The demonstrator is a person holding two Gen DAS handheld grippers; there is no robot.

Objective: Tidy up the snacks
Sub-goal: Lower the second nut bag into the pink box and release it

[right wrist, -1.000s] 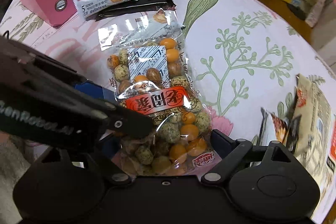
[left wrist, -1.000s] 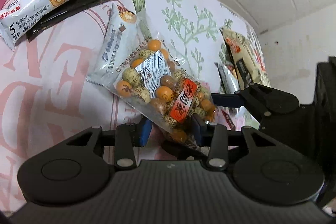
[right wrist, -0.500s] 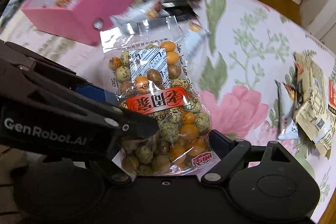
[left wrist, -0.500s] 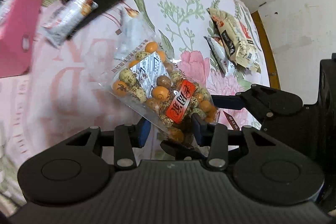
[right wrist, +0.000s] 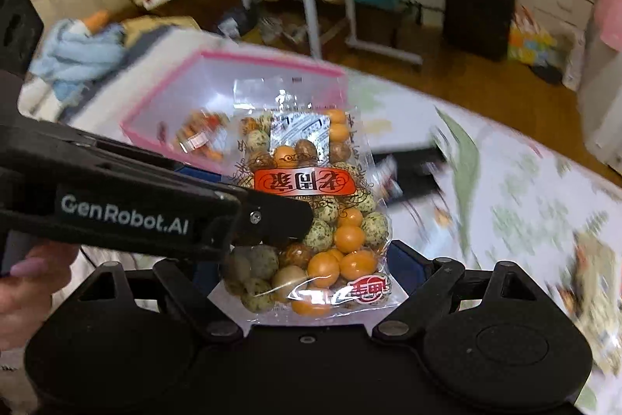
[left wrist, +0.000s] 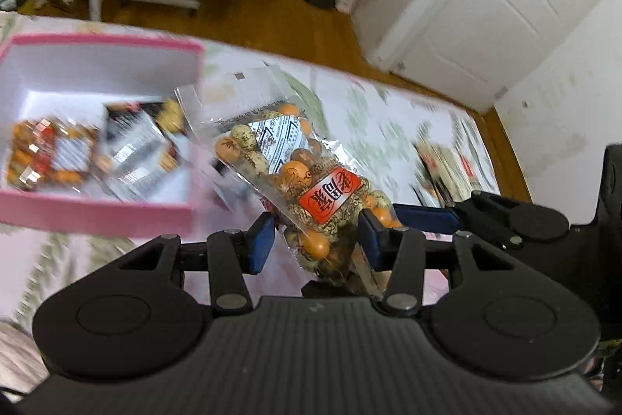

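Note:
A clear bag of orange and speckled coated nuts (left wrist: 295, 174) with a red label hangs in the air between both grippers. My left gripper (left wrist: 315, 240) is shut on its lower end. My right gripper (right wrist: 307, 275) is shut on the same bag (right wrist: 311, 205), with the left gripper's arm crossing in front at the left. A pink box (left wrist: 97, 209) with white inside sits on the table to the left and holds several snack packs (left wrist: 128, 146). It also shows in the right wrist view (right wrist: 155, 135), behind the bag.
The floral tablecloth (right wrist: 525, 189) stretches to the right with more snack packs (right wrist: 594, 255) near its right edge and dark wrappers (right wrist: 412, 170) behind the bag. Beyond the table are a wooden floor, a white door (left wrist: 486, 26) and furniture.
Both grippers have lifted the nut bag off the table and swung it towards the pink box, which now lies close behind and left of the bag. The views are blurred by motion.

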